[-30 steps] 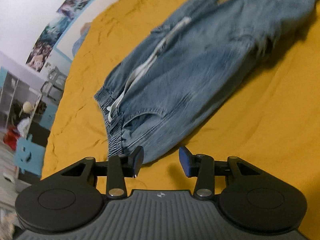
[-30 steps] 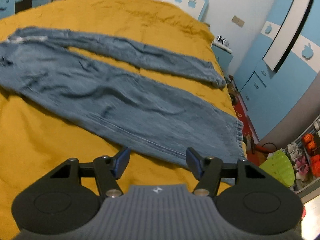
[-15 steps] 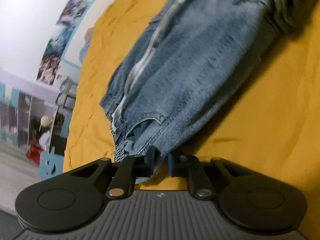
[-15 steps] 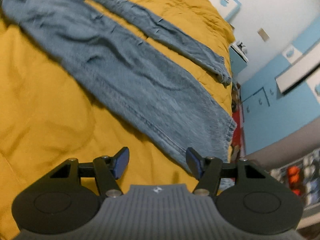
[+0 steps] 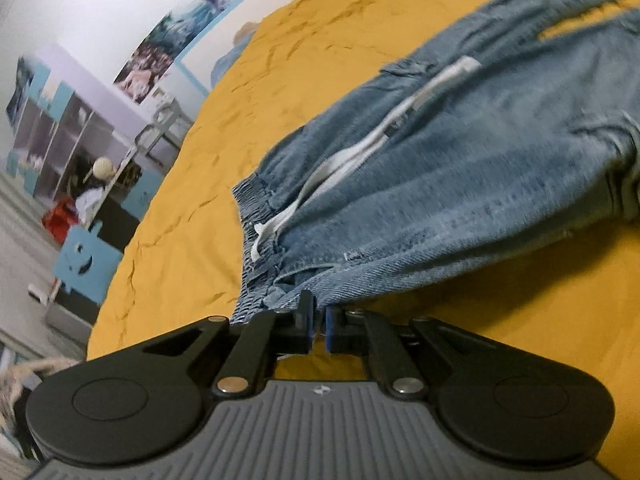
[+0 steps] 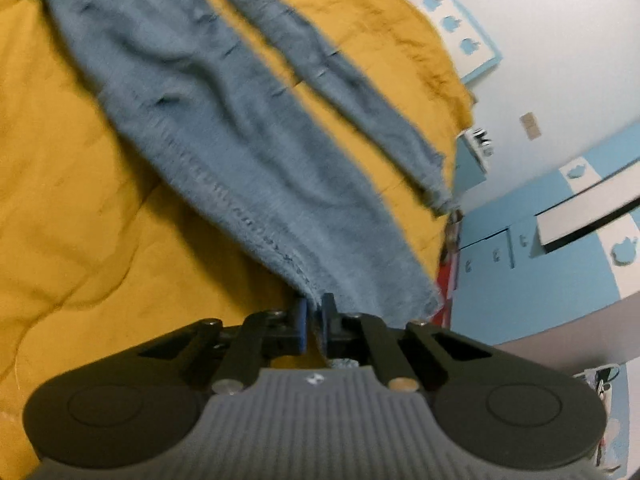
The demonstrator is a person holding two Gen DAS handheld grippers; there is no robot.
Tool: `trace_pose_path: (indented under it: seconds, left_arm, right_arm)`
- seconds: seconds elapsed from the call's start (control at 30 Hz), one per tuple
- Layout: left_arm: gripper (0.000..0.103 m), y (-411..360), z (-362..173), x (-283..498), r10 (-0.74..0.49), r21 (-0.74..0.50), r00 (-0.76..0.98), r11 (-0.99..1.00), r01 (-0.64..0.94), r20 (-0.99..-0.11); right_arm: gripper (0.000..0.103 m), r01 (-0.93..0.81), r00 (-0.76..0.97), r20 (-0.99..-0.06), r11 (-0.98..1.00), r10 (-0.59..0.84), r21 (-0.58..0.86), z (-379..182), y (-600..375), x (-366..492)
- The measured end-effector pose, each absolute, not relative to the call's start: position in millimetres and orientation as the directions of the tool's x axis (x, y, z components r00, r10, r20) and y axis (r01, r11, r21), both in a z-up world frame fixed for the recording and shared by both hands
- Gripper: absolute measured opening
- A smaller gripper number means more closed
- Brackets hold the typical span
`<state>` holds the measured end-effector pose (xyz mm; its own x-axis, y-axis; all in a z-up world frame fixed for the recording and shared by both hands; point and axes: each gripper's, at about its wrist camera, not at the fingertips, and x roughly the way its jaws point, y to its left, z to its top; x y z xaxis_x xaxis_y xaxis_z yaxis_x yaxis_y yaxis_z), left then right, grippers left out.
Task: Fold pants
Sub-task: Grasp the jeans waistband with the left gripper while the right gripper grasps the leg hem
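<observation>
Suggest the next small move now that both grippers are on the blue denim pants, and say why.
Probably lift both ends together and carry the near leg over the far one. The left gripper is shut on the waistband corner of the blue denim pants; the right gripper is shut on the near leg's hem. Both legs lie spread apart on the mustard-yellow bedspread.
</observation>
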<state>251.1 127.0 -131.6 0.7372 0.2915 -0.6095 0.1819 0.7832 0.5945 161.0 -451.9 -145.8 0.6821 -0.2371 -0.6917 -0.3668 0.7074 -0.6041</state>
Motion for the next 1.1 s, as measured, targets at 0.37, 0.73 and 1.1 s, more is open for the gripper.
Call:
trace_pose_path:
  seconds: [0.37, 0.73, 1.1]
  left_arm:
    - [0.003, 128, -55, 319, 0.299, 0.513, 0.755, 0.856, 0.057, -0.584]
    - [0.003, 119, -34, 432, 0.321, 0.519, 0.749, 0.854, 0.035, -0.58]
    - [0.004, 109, -102, 538, 0.373, 0.573, 0.696, 0.817, 0.066, -0.613]
  right_arm:
    - [0.0, -0.181, 0.776, -0.548, 0.721, -0.313, -0.668, -56, -449, 272]
    - [0.0, -0.123, 0.798, -0.498, 0.717, -0.34, -0.686, -25, -456, 432]
    - [0.0, -0.177, 0.74, -0.56, 0.695, -0.374, -0.697, -103, -447, 585]
